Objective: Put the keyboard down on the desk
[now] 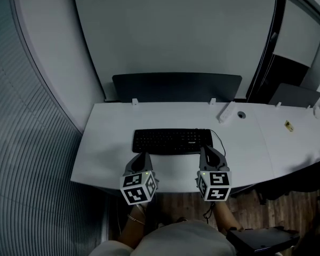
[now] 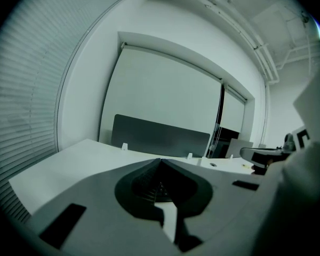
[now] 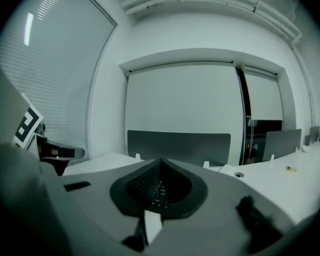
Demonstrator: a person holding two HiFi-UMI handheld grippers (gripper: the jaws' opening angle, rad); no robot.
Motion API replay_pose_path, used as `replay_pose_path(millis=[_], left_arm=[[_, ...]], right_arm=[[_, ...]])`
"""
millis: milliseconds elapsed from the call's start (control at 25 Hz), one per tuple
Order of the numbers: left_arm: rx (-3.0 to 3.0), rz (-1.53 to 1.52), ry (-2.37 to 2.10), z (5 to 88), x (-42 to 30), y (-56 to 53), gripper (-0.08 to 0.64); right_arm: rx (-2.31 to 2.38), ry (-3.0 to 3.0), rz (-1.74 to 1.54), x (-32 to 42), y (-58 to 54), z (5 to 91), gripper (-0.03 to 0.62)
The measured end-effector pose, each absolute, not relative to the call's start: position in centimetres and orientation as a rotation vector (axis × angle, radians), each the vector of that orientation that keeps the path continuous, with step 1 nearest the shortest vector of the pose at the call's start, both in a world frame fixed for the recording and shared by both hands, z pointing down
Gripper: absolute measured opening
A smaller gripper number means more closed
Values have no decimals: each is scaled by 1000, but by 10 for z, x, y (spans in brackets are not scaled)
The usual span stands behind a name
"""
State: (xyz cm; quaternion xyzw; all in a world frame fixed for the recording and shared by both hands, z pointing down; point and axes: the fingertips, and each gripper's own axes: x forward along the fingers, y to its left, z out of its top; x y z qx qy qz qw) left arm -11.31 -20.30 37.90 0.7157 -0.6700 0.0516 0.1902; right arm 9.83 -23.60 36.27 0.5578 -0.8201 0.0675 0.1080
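The keyboard (image 1: 172, 141) is laid flat on the desk (image 1: 104, 143), just ahead of both tips, long axis crosswise. The left gripper (image 1: 144, 155) and right gripper (image 1: 205, 150) are pressed together (nothing pinched), equally near.

Table (image 1: 104, 143) left of keyboard (image 1: 172, 141): bare to edge, open passage. Strip behind keyboard free; rear closed off by partition (image 1: 176, 87), small white clips along its foot. Right of keyboard: cable (image 1: 220, 141) loops out just beside its end, then bare top. Power strip (image 1: 226, 112) and grommet (image 1: 241, 114) at rear right. Small yellow item (image 1: 288, 125) well apart, far right. Front edge: left hand-held gripper (image 1: 145, 155) and right hand-held gripper (image 1: 205, 151), jaws together, at keyboard's near side; bare table between them. Curved blind wall (image 1: 32, 121) flanks table's left.
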Motion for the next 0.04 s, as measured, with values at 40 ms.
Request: replay_pose_path(millis=[40], left_arm=[[2009, 145, -1884, 378, -114, -203, 14]], right_arm=[[1642, -2412, 206, 99, -236, 363, 32]])
